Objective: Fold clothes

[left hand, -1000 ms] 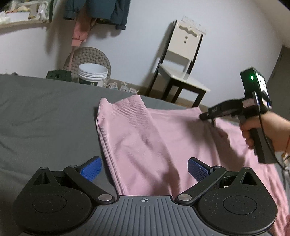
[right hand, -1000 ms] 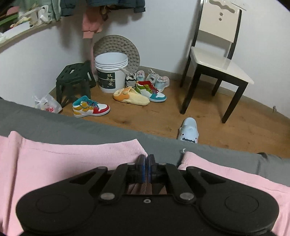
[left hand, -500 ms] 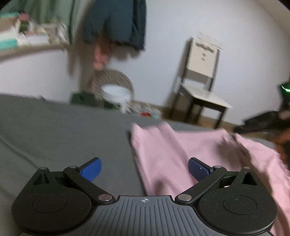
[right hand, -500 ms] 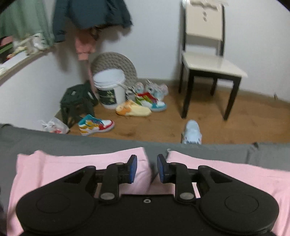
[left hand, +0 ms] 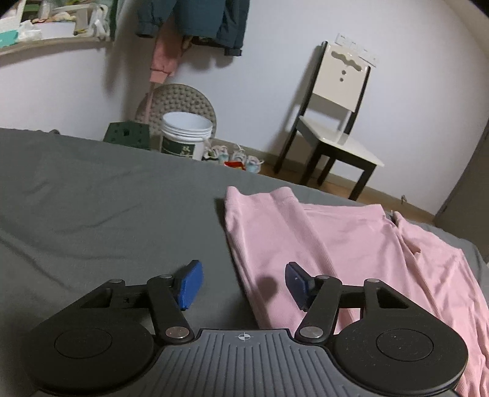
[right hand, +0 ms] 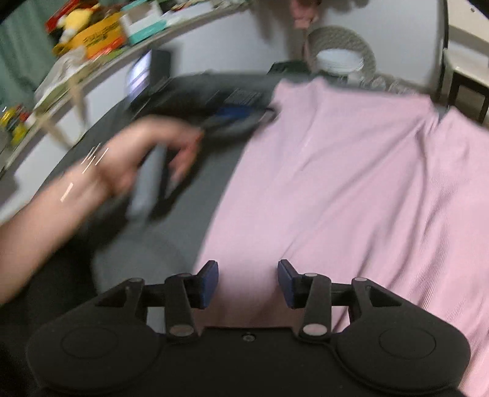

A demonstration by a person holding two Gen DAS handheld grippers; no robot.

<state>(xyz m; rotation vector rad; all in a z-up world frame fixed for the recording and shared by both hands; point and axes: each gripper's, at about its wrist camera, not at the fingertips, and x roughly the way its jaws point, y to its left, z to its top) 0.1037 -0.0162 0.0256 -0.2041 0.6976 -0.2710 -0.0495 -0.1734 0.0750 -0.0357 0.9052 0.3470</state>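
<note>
A pink ribbed garment [left hand: 342, 244] lies spread on the grey bed [left hand: 107, 213], partly folded along its left side. My left gripper [left hand: 241, 285] is open just above the garment's near left edge, holding nothing. In the right wrist view the same pink garment [right hand: 351, 183] fills the right half. My right gripper [right hand: 248, 282] is open over its near edge with nothing between the pads. That blurred view also shows a hand [right hand: 128, 165] holding the left gripper [right hand: 235, 119] beside the garment's far left corner.
Beyond the bed stand a white chair [left hand: 336, 122], a white bucket [left hand: 185, 137], a green stool [left hand: 126, 134] and shoes [left hand: 235, 158] on the wooden floor. Clothes [left hand: 195, 24] hang on the wall. A cluttered shelf [right hand: 91, 39] runs along the left.
My right gripper opened, let go of the pink garment and swung back and left toward its near edge. My left gripper shifted left to the garment's left edge, its fingers a little closer together.
</note>
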